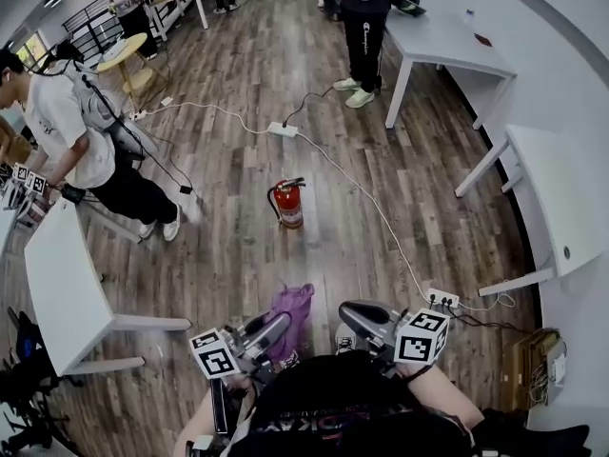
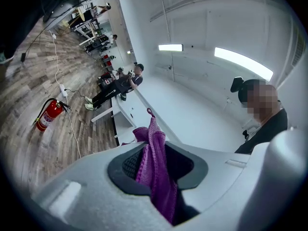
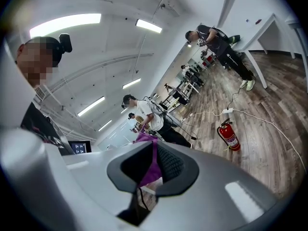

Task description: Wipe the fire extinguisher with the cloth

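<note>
Wood floor (image 1: 238,246) is surrounding fire extinguisher (image 1: 288,204); short of it, cloth (image 1: 293,312) is partly hiding in left gripper's (image 2: 154,165) clamped jaws; right gripper (image 3: 153,166) is gaping narrowly, empty.

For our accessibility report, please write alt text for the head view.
A purple fabric cloth is pinched in the left gripper, beside the right gripper, at the picture's bottom. Ahead, a red cylindrical fire extinguisher stands upright on the brown wooden floor.
</note>
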